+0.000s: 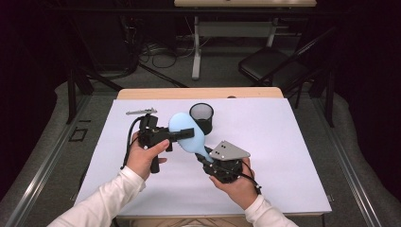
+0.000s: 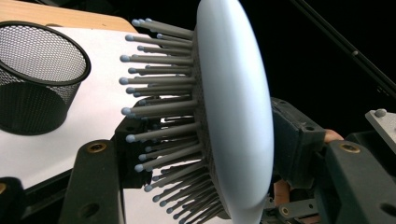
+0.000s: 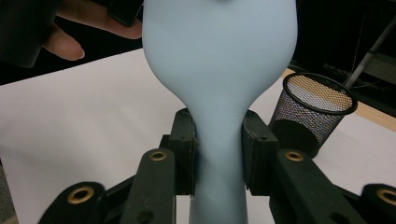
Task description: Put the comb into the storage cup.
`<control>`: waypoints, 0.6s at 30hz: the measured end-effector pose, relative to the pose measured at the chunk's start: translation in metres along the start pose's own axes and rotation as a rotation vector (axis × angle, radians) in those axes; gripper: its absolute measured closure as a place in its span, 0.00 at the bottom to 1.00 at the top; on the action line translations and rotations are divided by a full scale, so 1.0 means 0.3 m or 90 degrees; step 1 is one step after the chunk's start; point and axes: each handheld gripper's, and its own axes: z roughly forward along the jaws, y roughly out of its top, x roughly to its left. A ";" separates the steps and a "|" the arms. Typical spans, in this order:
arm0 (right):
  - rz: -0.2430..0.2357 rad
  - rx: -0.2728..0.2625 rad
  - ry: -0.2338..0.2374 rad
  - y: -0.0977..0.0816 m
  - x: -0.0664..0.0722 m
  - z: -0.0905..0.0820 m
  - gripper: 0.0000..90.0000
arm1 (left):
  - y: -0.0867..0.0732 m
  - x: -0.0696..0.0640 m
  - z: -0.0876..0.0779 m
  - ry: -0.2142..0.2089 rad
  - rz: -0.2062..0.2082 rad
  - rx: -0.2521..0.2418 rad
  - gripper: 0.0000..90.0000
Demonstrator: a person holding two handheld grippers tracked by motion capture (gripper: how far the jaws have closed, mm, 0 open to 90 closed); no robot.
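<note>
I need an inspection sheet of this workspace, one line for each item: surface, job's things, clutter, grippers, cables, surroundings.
Surface: white table top, wooden edge at the far side.
Job's things: light blue hairbrush, held above the table, bristles turned sideways; black mesh cup upright just behind it.
Clutter: a small grey metal piece at the far left of the table.
Grippers: right hand-held gripper is clamped on the hairbrush handle; left hand-held gripper has its jaws around the brush head, contact not clear.
Cables: one black cable trails from the left hand-held gripper; more on the floor.
Surroundings: dark room, black chair, another table's legs.
</note>
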 end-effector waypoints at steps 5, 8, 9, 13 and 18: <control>0.000 0.001 0.000 -0.002 0.000 0.002 0.77 | -0.003 0.006 0.001 -0.010 -0.019 -0.001 0.46; -0.001 0.001 0.001 -0.003 0.000 0.002 0.77 | -0.004 0.009 0.002 -0.014 -0.026 -0.002 0.47; -0.001 0.001 0.001 -0.003 0.000 0.002 0.77 | -0.004 0.009 0.001 -0.014 -0.030 -0.002 0.47; -0.001 0.000 0.001 -0.005 0.001 0.003 0.77 | -0.007 0.010 0.001 -0.018 -0.040 -0.002 0.48; -0.002 0.000 0.001 -0.006 0.004 0.004 0.77 | -0.012 0.012 -0.003 -0.024 -0.049 -0.005 0.50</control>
